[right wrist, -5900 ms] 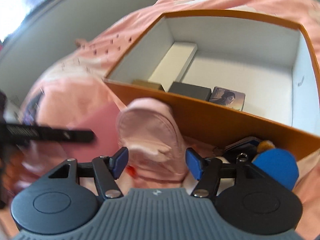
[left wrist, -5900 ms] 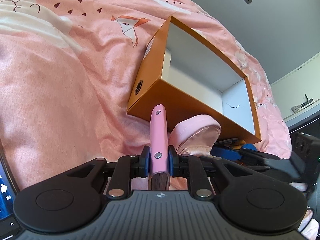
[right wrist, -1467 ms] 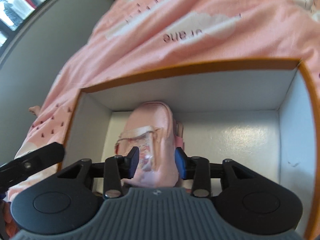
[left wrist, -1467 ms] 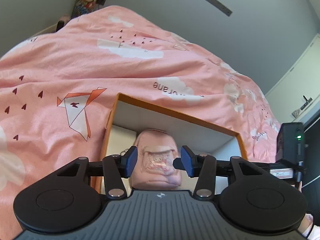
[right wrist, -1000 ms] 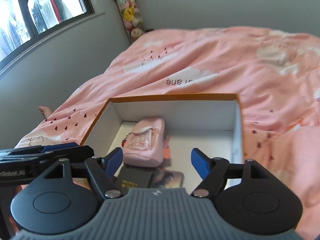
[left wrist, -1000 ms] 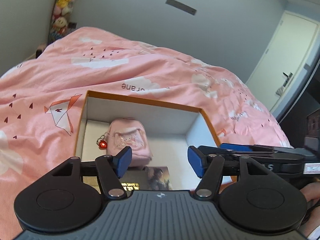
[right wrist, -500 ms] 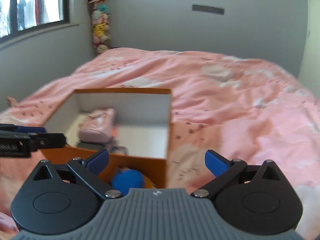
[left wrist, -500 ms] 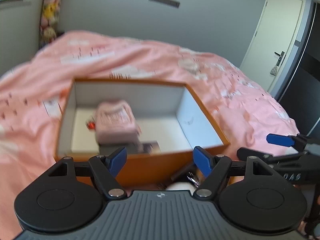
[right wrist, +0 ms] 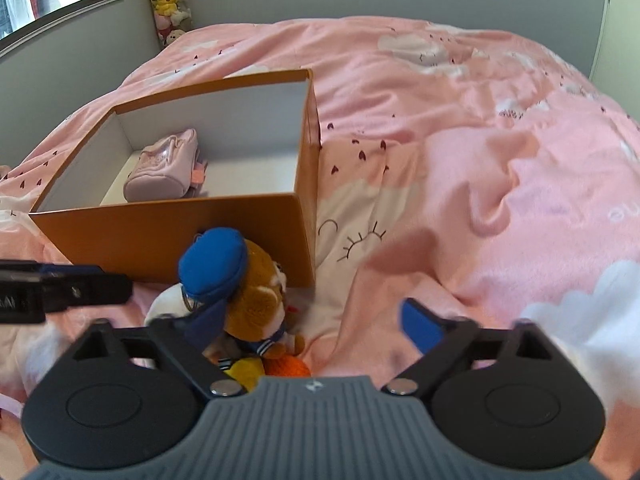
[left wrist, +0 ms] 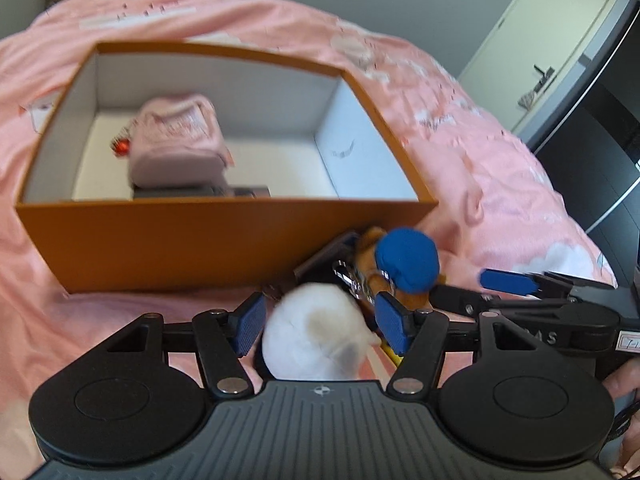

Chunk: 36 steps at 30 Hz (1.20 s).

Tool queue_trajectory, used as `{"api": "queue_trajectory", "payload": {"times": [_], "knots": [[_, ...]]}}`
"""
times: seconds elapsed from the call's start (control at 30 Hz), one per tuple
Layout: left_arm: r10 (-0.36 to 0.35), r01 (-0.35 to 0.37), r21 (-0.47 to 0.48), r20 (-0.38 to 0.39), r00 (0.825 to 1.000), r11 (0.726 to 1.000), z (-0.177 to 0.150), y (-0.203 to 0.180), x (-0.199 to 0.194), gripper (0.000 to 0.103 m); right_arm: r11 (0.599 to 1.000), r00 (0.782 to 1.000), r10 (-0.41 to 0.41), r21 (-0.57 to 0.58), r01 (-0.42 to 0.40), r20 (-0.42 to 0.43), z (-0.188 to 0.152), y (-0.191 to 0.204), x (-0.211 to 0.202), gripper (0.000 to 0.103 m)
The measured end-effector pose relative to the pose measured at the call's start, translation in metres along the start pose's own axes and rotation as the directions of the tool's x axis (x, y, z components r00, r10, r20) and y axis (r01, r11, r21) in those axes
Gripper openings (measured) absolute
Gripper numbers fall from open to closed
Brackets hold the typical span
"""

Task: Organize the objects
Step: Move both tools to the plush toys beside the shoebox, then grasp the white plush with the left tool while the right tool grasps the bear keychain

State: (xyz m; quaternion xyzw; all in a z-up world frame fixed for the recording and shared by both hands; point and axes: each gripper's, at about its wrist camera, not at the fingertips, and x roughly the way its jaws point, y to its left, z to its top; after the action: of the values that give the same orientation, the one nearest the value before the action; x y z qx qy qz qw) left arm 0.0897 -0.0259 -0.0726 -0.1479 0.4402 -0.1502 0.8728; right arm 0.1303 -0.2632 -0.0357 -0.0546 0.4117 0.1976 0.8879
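Left wrist view, upper left: orange box [left wrist: 224, 240] on the pink bedspread [left wrist: 500, 184], pink pouch [left wrist: 176, 140] inside toward its left, resting on dark flat items [left wrist: 180, 191]. Lower centre: left gripper [left wrist: 322, 322] jaws apart, just been closing, a white fluffy ball [left wrist: 316, 332] between the pads, contact unclear. Just right of it: plush toy with blue cap [left wrist: 406, 260] against the box front.

Right wrist view, left: the box, pouch inside. Lower centre: right gripper [right wrist: 310, 320] jaws apart, just been closing, clamped on nothing; the plush overlaps the left pad. Bare bedspread on the right.
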Motion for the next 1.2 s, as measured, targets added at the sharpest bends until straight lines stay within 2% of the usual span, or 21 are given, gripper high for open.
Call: {"api": "queue_trajectory", "payload": {"times": [0.07, 0.2, 0.27, 0.4, 0.57, 0.63, 0.77, 0.87, 1.0, 1.07, 1.2], "knots": [[0.004, -0.005, -0.019, -0.037, 0.999, 1.0, -0.002, 0.001, 0.006, 0.072, 1.0, 1.0, 0.027, 0.009, -0.027, -0.012, -0.001, -0.001, 0.003, 0.068], [0.012, -0.019, -0.067, -0.1, 0.995, 0.998, -0.005, 0.005, 0.015, 0.072, 0.995, 0.995, 0.101, -0.019, -0.101, -0.01, -0.002, 0.004, 0.001, 0.067], [0.009, -0.018, -0.08, -0.11, 0.994, 0.997, -0.006, 0.006, 0.016, 0.072, 0.99, 0.991, 0.125, -0.057, -0.127, -0.047, -0.003, 0.011, 0.005, 0.067], [0.015, -0.023, -0.068, -0.114, 0.993, 0.997, -0.005, 0.004, 0.017, 0.067, 0.984, 0.985, 0.143, -0.094, -0.152, -0.092, -0.006, 0.019, 0.018, 0.065], [0.001, -0.011, -0.07, -0.144, 0.99, 0.997, -0.004, 0.001, 0.024, 0.068, 0.976, 0.988, 0.145, -0.158, -0.153, -0.058, -0.002, 0.024, 0.033, 0.065], [0.014, -0.025, -0.067, -0.157, 0.987, 0.997, -0.004, 0.0, 0.026, 0.068, 0.97, 0.983, 0.178, -0.161, -0.185, -0.053, -0.001, 0.024, 0.037, 0.054], [0.024, -0.035, -0.062, -0.167, 0.986, 0.997, -0.003, -0.003, 0.024, 0.068, 0.973, 0.981, 0.191, -0.121, -0.195, -0.043, -0.001, 0.018, 0.036, 0.049], [-0.001, -0.008, -0.045, -0.189, 0.982, 0.999, 0.002, -0.008, 0.022, 0.067, 0.978, 0.981, 0.191, -0.078, -0.193, -0.041, 0.0, 0.012, 0.027, 0.048], [-0.011, 0.007, -0.022, -0.203, 0.979, 1.0, 0.007, -0.015, 0.022, 0.067, 0.982, 0.984, 0.168, -0.083, -0.173, -0.061, 0.001, 0.007, 0.011, 0.048], [-0.011, 0.005, -0.029, -0.215, 0.977, 1.0, 0.007, -0.016, 0.024, 0.067, 0.976, 0.976, 0.208, -0.054, -0.212, -0.066, 0.001, 0.001, 0.007, 0.048], [0.028, -0.043, -0.059, -0.229, 0.973, 0.997, 0.004, -0.011, 0.022, 0.067, 0.946, 0.944, 0.323, 0.052, -0.32, -0.065, 0.003, -0.006, 0.009, 0.047]]}}
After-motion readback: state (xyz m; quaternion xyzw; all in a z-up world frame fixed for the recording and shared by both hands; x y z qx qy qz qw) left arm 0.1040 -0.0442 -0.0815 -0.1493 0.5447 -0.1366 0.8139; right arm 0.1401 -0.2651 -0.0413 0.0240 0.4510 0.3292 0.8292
